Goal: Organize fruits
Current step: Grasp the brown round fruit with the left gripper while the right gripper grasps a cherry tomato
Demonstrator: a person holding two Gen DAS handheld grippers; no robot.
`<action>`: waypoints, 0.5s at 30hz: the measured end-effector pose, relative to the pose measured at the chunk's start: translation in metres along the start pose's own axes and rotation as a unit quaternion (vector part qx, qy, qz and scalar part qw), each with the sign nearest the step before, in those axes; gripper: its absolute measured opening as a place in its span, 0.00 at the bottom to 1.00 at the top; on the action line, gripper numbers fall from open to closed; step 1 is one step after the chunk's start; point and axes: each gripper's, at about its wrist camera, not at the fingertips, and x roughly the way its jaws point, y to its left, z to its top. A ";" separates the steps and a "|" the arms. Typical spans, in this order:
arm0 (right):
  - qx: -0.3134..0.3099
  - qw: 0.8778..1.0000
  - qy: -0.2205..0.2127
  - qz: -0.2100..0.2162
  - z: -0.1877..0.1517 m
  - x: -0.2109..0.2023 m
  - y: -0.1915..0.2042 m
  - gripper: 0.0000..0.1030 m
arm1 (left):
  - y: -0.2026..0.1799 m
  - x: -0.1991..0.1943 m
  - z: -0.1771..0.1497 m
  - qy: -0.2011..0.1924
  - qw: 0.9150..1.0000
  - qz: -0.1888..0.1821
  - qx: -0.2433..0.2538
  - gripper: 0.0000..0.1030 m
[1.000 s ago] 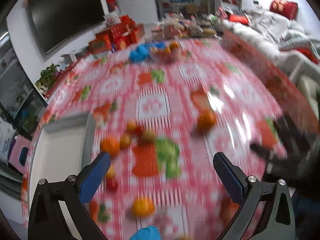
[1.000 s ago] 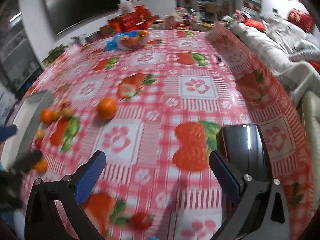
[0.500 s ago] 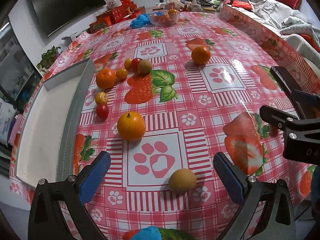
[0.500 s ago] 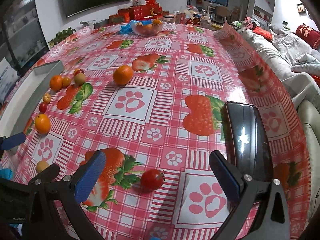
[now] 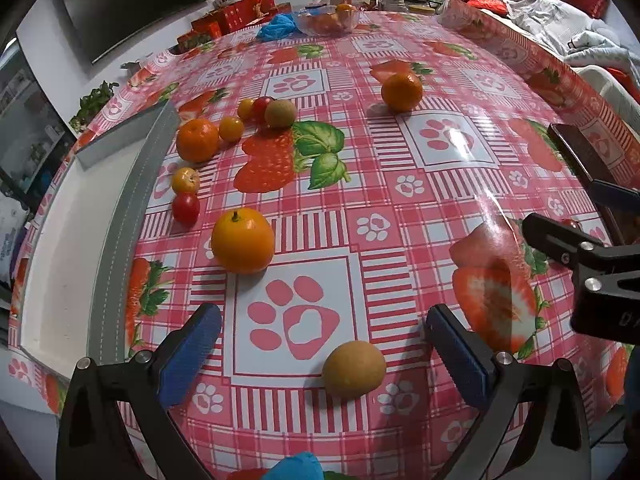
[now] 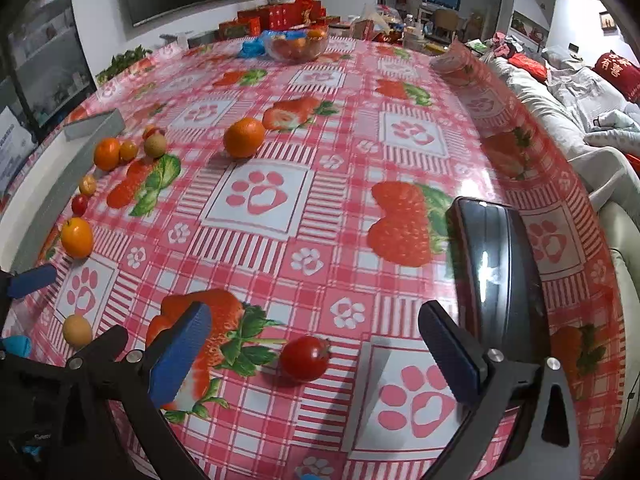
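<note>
Left wrist view: the left gripper (image 5: 322,344) hangs over the red checked tablecloth (image 5: 400,184) with its blue-padded jaws wide apart and nothing between them. A tan round fruit (image 5: 354,368) lies just ahead between the fingers, and an orange (image 5: 243,239) sits farther on, near a small red tomato (image 5: 186,208). A grey-rimmed white tray (image 5: 120,216) lies along the left edge.

Right wrist view: the right gripper (image 6: 314,346) is likewise spread wide and empty. A cherry tomato (image 6: 305,357) rests on the cloth between its fingers. A black phone (image 6: 494,264) lies to the right, and another orange (image 6: 243,137) sits well apart mid-table.
</note>
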 end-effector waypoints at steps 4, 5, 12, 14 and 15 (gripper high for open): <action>0.011 1.000 -0.012 0.017 -0.002 -0.012 -0.016 1.00 | 0.012 0.006 0.001 0.010 0.999 -0.039 -0.027 1.00; 0.009 1.000 -0.013 0.019 -0.005 -0.015 -0.019 1.00 | 0.017 0.007 0.001 0.013 0.998 -0.052 -0.040 1.00; -0.018 0.999 -0.005 0.036 -0.019 -0.017 -0.004 1.00 | 0.015 0.008 -0.003 0.000 0.998 -0.053 -0.023 1.00; -0.036 0.999 0.001 0.033 -0.021 -0.013 0.005 1.00 | 0.015 0.008 -0.003 0.010 0.998 -0.055 -0.019 1.00; -0.041 0.999 0.005 0.030 -0.022 -0.010 0.008 0.99 | 0.016 0.005 -0.004 0.012 0.998 -0.056 -0.016 1.00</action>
